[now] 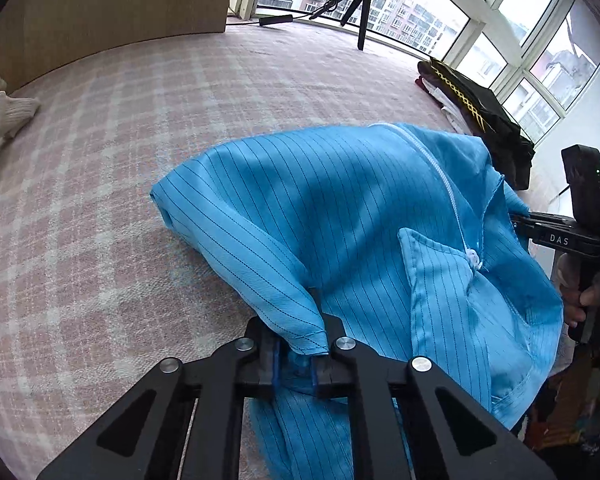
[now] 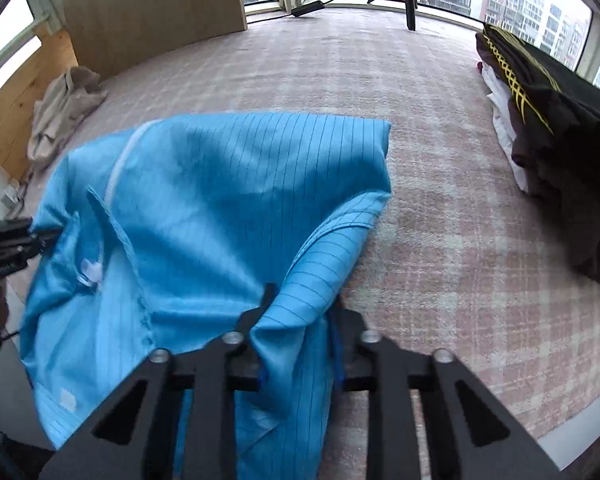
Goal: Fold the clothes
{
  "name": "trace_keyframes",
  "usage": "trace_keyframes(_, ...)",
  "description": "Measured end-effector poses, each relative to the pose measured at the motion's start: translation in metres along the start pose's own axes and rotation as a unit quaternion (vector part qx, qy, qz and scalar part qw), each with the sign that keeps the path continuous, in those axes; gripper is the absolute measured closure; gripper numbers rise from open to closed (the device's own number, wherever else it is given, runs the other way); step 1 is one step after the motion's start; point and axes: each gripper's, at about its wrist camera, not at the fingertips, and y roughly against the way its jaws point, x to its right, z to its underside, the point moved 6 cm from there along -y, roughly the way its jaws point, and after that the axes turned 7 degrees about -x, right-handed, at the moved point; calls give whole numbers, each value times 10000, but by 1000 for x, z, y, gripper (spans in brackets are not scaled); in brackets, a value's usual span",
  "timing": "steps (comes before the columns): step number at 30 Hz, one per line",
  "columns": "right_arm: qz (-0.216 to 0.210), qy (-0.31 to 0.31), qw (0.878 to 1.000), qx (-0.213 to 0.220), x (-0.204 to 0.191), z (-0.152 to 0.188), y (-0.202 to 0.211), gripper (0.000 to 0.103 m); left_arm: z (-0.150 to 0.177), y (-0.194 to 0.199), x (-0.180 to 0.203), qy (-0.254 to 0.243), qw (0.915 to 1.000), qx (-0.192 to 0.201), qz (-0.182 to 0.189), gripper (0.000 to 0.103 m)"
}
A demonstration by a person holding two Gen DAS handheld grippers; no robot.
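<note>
A blue pinstriped zip jacket (image 1: pixel 340 216) lies partly on a pink plaid bed cover (image 1: pixel 120 140), its near part lifted. My left gripper (image 1: pixel 296 356) is shut on a bunched edge of the jacket, near a sleeve end. My right gripper (image 2: pixel 298 336) is shut on another fold of the same jacket (image 2: pixel 220 184), on its right side. The white zip (image 1: pixel 440 184) runs down the middle, with the collar flap beside it. The right gripper also shows at the right edge of the left wrist view (image 1: pixel 518 226), and the left gripper at the left edge of the right wrist view (image 2: pixel 54 236).
A pile of folded dark clothes with yellow trim (image 2: pixel 560 140) sits at the right on the bed. Crumpled beige and white clothes (image 2: pixel 60 108) lie at the left by a wooden headboard (image 2: pixel 148 12). A tripod (image 1: pixel 360 4) and windows stand beyond the bed.
</note>
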Motion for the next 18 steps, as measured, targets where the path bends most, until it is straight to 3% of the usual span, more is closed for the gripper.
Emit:
trace_keyframes(6,-344,-85,9990,270,-3,-6,32,98,0,31,-1,246,9978,335,525,98)
trace_keyframes(13,-723,-10,9954,627,1,-30,72,98,-30,71,37,-104,9972,669,328,98)
trace_keyframes(18,-815,149,9912,1033,25,-59,120,98,-84,81,96,-501,9936,989,220,98)
